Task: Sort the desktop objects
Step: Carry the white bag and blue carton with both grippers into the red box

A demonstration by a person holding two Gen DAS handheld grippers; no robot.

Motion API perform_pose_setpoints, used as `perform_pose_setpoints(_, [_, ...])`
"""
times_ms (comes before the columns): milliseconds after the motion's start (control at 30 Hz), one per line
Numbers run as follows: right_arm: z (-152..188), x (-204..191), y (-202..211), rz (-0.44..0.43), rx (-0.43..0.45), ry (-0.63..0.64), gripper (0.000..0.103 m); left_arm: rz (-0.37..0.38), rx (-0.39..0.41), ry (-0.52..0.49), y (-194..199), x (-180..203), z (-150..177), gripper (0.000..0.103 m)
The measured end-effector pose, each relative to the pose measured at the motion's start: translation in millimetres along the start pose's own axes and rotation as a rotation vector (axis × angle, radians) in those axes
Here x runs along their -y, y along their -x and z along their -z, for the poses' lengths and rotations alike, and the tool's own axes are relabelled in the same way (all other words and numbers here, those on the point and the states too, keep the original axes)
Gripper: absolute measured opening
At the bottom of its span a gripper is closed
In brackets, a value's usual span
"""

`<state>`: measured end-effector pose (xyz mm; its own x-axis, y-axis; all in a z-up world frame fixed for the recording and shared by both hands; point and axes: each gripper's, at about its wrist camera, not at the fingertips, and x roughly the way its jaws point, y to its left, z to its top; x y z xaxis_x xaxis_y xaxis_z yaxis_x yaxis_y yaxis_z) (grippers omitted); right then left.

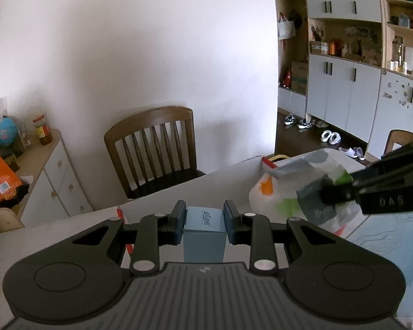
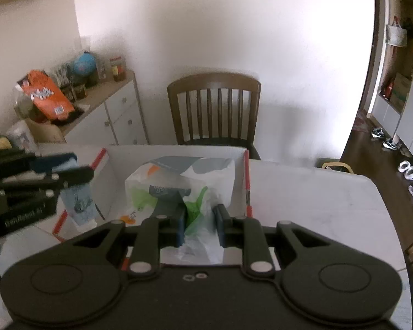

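My left gripper [image 1: 204, 220] is shut on a small blue box [image 1: 204, 236] and holds it above the table. In the right wrist view the left gripper [image 2: 55, 169] shows at the left with the blue box [image 2: 78, 202] hanging over the left edge of an open white cardboard box [image 2: 176, 152]. My right gripper [image 2: 199, 225] is shut on a white plastic bag with green, grey and orange print [image 2: 179, 187], which sits in the cardboard box. In the left wrist view the right gripper [image 1: 330, 196] holds the bag [image 1: 286, 189] at the right.
A wooden chair [image 2: 214, 110] stands behind the white table [image 2: 316, 200]. A white sideboard [image 2: 115, 112] with a globe, jars and an orange bag is at the left. Shelves and shoes [image 1: 330, 137] are at the far right.
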<state>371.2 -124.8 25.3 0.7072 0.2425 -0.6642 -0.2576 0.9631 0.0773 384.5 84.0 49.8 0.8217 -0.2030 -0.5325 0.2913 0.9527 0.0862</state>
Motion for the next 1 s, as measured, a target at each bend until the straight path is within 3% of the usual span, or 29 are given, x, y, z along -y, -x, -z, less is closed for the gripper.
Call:
perform_pose_setpoints(700, [13.7,-16.6,-80.1,0.039,-0.145,0.065,0.021,0.066,-0.267,-0.034,-97.5,-22.7,24.5,0.028])
perform_pose_setpoints(1000, [19.3,-19.4,-96.5,0.035,-0.178,0.063,0.021,0.076,-0.328,-0.064,-125.9,-24.1,25.2,0.028])
